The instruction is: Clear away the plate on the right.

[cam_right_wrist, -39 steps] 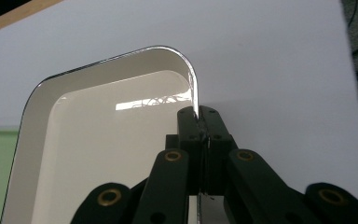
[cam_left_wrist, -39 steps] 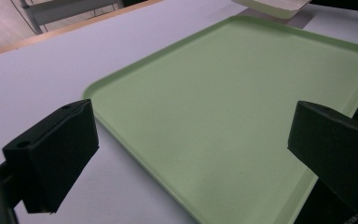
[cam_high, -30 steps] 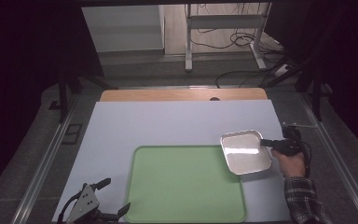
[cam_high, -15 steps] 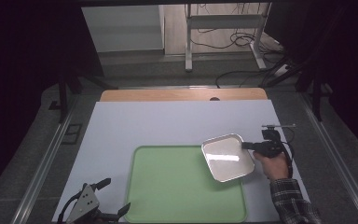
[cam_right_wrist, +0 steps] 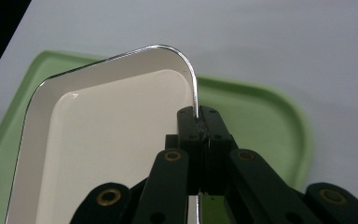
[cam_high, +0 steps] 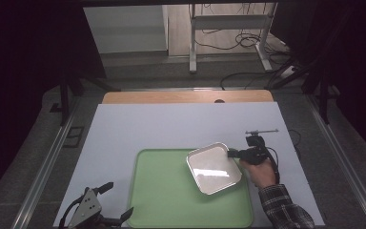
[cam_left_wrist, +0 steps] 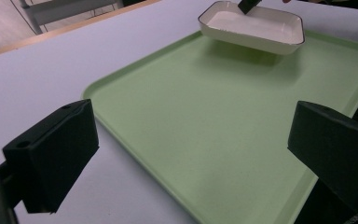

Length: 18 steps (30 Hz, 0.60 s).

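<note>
A white rectangular dish hangs just above the right part of a green tray. My right gripper is shut on the dish's right rim, held by a hand in a plaid sleeve. In the right gripper view the gripper pinches the thin rim of the dish, with the tray beneath. My left gripper rests on the table at the tray's front left corner, jaws wide apart. In the left gripper view the dish floats over the far side of the tray.
A white sheet covers the table, with a wooden strip at its far edge. A small metal tool lies on the sheet just behind the right hand. Cables and a stand's legs lie on the floor beyond.
My right gripper has carried the dish leftward and toward the front, from the tray's right edge to over the tray. The left gripper has stayed put.
</note>
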{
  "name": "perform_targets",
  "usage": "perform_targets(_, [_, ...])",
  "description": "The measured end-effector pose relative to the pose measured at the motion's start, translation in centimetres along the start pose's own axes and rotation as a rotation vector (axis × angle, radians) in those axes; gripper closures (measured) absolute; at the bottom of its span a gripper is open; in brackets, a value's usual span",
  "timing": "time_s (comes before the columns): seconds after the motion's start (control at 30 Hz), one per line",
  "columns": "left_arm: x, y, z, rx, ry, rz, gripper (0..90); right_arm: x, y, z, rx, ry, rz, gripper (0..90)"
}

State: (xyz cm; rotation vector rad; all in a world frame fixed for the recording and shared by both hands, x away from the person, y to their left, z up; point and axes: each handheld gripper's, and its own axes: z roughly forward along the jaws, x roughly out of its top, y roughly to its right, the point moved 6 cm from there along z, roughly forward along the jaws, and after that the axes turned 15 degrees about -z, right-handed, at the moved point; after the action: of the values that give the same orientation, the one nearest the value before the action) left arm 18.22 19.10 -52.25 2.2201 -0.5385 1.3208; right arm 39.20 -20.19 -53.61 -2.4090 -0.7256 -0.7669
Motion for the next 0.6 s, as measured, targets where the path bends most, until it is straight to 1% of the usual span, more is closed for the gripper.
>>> perform_targets(0.1, [0.0, 0.0, 0.0, 0.0, 0.0, 0.0, 1.6, 0.0, -0.8, 0.8, 0.006, -0.011, -0.004, 88.4])
perform_targets(0.13, [0.0, 0.0, 0.0, 0.0, 0.0, 0.0, 1.6, 0.0, -1.3, 1.4, 0.007, -0.022, -0.006, 88.3])
perform_targets(0.3, [0.0, 0.0, 0.0, 0.0, 0.0, 0.0, 1.6, -0.2, -1.8, 2.2, 0.004, -0.042, -0.011, 88.1])
perform_targets(0.33, [0.0, 0.0, 0.0, 0.0, 0.0, 0.0, 1.6, -0.3, -1.8, 2.6, -0.005, -0.053, -0.012, 88.0])
perform_targets(0.37, [0.0, 0.0, 0.0, 0.0, 0.0, -0.001, 1.6, -0.3, -1.8, 2.6, -0.005, -0.053, -0.012, 88.0])
perform_targets(0.47, [0.0, 0.0, 0.0, -0.001, 0.0, -0.001, 1.6, -0.5, -1.5, 3.0, -0.025, -0.07, -0.003, 88.1])
perform_targets(0.5, [0.0, 0.0, 0.0, -0.001, 0.0, -0.001, 1.6, -0.6, -1.3, 3.1, -0.025, -0.069, 0.006, 88.1])
perform_targets(0.57, [0.0, 0.0, 0.0, -0.001, 0.0, -0.001, 1.6, -0.6, -0.9, 3.0, -0.041, -0.062, 0.021, 88.0])
perform_targets(0.6, [0.0, 0.0, 0.0, -0.001, 0.0, -0.002, 1.6, -0.6, -0.7, 2.9, -0.038, -0.06, 0.027, 88.0])
